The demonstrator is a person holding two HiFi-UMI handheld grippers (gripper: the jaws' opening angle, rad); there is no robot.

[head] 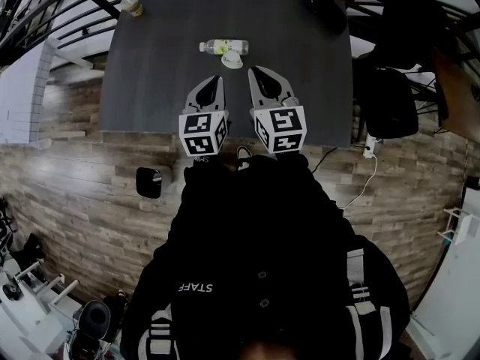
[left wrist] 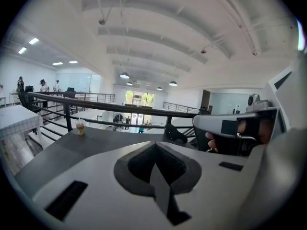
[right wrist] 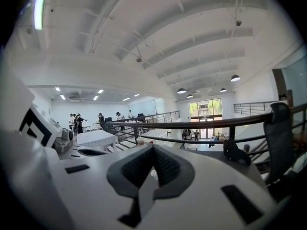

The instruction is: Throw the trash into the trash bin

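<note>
Lying on its side at the far middle of the surface (head: 150, 88), the plastic bottle (head: 223, 46) sits at 12 o'clock from both tongs. A white crumpled scrap (head: 232, 60) lies just beside it at 5 o'clock. The bottle's long axis runs from 9 to 3 o'clock in the head view; which end carries the cap is too small to tell.

The left tongs (head: 216, 82) and right tongs (head: 256, 73) hover side by side near the scrap, both pressed fully together and holding nothing.

The main risk, as I judge it, is a nudge. Closed tips coming straight in would meet the bottle broadside, and a round body lying crosswise could roll toward 12 o'clock, out of easy reach. The light scrap could likewise be shoved rather than pinched unless the tongs part first.

A small dark container (head: 148, 181) on the floor at 7 o'clock from the left tongs may be the bin; I cannot be sure.
</note>
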